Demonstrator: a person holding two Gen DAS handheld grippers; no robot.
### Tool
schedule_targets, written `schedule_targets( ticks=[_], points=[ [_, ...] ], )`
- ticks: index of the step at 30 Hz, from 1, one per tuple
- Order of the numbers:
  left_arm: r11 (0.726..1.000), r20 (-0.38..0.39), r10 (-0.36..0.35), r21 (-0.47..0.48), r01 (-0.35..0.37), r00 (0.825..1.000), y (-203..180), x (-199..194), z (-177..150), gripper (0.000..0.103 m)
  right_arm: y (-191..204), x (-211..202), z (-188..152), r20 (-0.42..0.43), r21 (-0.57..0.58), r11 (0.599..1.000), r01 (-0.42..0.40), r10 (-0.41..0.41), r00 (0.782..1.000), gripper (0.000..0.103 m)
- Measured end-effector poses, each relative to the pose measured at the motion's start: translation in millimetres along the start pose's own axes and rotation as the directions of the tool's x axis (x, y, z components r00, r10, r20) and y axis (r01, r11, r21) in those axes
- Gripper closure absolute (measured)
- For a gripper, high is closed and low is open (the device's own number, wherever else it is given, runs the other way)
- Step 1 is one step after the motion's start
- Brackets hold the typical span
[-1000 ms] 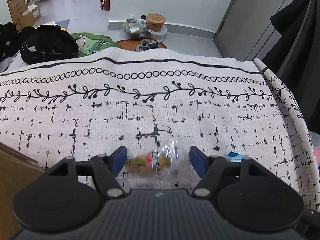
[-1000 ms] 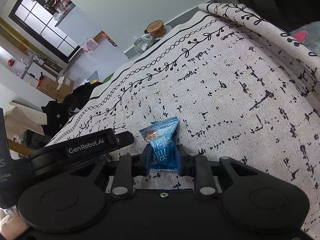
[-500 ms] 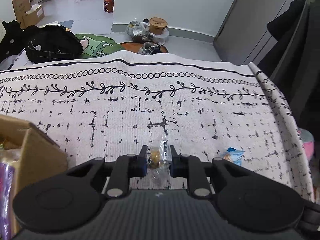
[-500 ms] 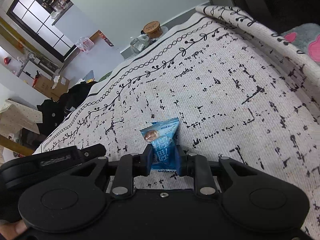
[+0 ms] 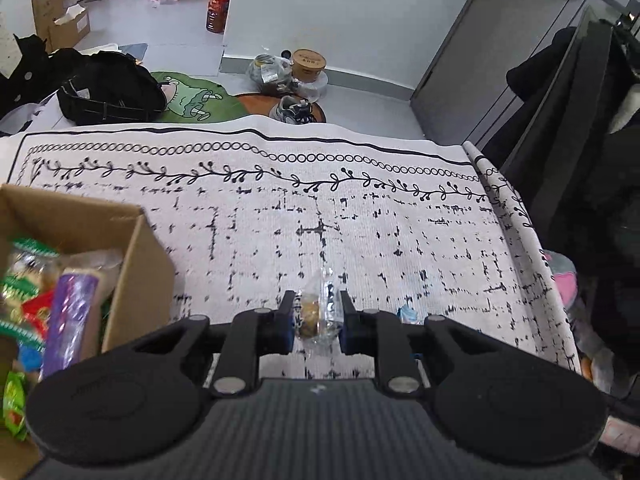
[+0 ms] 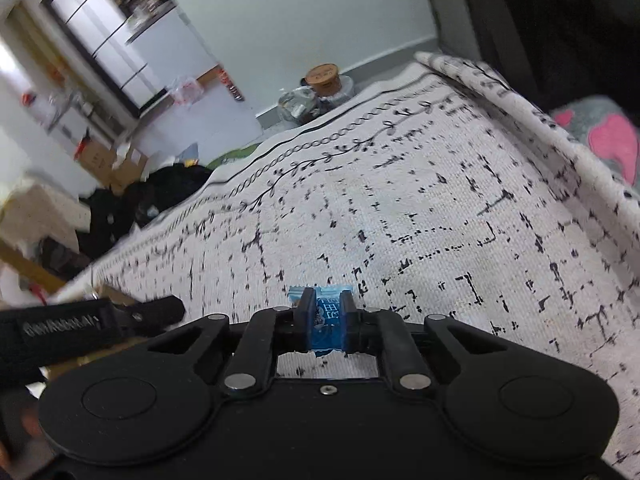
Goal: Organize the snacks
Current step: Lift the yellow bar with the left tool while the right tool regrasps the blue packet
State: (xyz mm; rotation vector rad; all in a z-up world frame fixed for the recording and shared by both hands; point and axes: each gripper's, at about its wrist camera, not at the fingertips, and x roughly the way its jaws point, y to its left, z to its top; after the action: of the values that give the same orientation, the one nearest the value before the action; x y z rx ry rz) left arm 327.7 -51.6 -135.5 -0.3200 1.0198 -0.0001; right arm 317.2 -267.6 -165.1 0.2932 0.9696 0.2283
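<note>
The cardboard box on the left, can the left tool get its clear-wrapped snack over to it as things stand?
Probably yes. The left tool is shut on the clear-wrapped snack, and only bare patterned cloth lies between it and the open-topped cardboard box, already holding snack packets.

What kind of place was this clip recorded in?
Probably a lived-in home or apartment room: a patterned cloth covers the work surface, shoes and a black bag lie on the floor, with cardboard boxes beyond.
</note>
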Motion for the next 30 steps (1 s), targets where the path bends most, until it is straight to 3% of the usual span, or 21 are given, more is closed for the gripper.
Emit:
schedule_targets(
  ticks=[6, 10, 13, 24, 26, 27, 30],
  points=[
    [1.000, 0.012, 0.007, -0.016, -0.007, 1.000, 11, -14, -9, 0.084, 7, 7, -10, -0.058, -0.022, 1.000, 0.010, -0.011, 0.998, 0.084],
    [1.000, -0.001, 0.006, -0.019, -0.006, 1.000, 15, -16, -12, 0.084, 15, 5, -17, -0.073, -0.049, 0.999, 0.014, -0.017, 0.997, 0.050],
    [1.000, -0.009, 0.001, -0.022, -0.001, 1.000, 16, -14, -14, 0.084, 21, 8, -21, -0.080, -0.094, 0.995, 0.031, -0.039, 0.996, 0.040],
    [1.000, -0.056, 0.005, -0.023, -0.006, 0.998, 18, 8, -15, 0.084, 21, 32, -28, -0.108, -0.129, 0.989, 0.069, -0.083, 0.991, 0.041],
    [1.000, -0.065, 0.008, -0.027, -0.010, 0.998, 19, 12, -14, 0.084, 21, 36, -30, -0.111, -0.156, 0.984, 0.091, -0.109, 0.988, 0.054],
    [1.000, -0.068, 0.008, -0.029, -0.010, 0.998, 19, 13, -14, 0.084, 22, 36, -30, -0.112, -0.177, 0.978, 0.111, -0.132, 0.985, 0.069],
    [1.000, -0.069, 0.008, -0.028, -0.010, 0.998, 18, 12, -13, 0.084, 20, 34, -28, -0.134, -0.158, 0.984, 0.082, -0.104, 0.986, 0.077]
  ],
)
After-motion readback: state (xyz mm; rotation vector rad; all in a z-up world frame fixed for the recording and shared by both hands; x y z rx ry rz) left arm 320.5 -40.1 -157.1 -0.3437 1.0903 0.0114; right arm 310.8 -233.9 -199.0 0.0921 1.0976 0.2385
